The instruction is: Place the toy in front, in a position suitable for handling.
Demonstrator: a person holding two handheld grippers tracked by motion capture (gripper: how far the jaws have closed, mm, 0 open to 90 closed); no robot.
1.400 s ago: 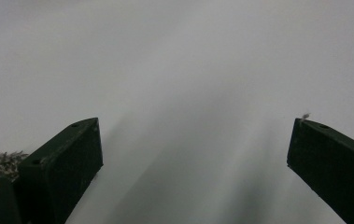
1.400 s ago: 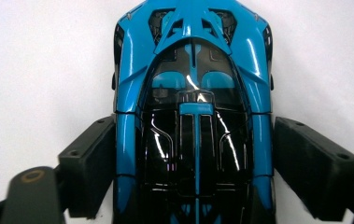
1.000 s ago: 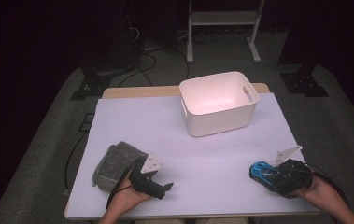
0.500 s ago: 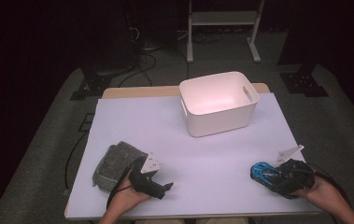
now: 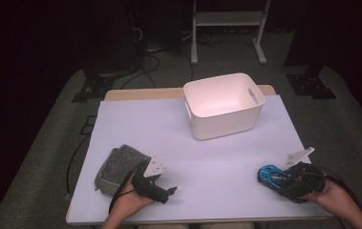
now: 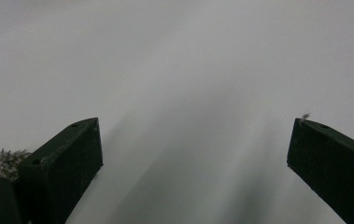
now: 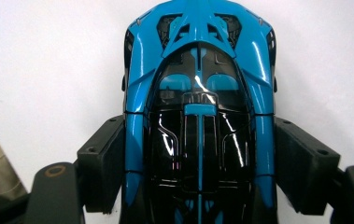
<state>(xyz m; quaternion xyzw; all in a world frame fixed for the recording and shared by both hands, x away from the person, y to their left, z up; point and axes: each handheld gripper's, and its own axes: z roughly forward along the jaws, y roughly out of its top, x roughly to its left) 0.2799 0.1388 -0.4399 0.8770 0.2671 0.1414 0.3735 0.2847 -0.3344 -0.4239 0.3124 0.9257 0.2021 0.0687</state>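
The car [image 7: 198,116] is showing bright blue with glossy black panels. The bin [image 5: 224,105] is looking white on the pale lavender table [image 5: 145,124]. Left of the bin, the cloth [image 5: 116,167] is showing speckled grey.

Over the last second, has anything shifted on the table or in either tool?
Nothing has visibly changed. The right tool stays clamped on the blue toy car near the table's right front edge, the left tool stays open beside the grey cloth, and the white bin sits where it was.
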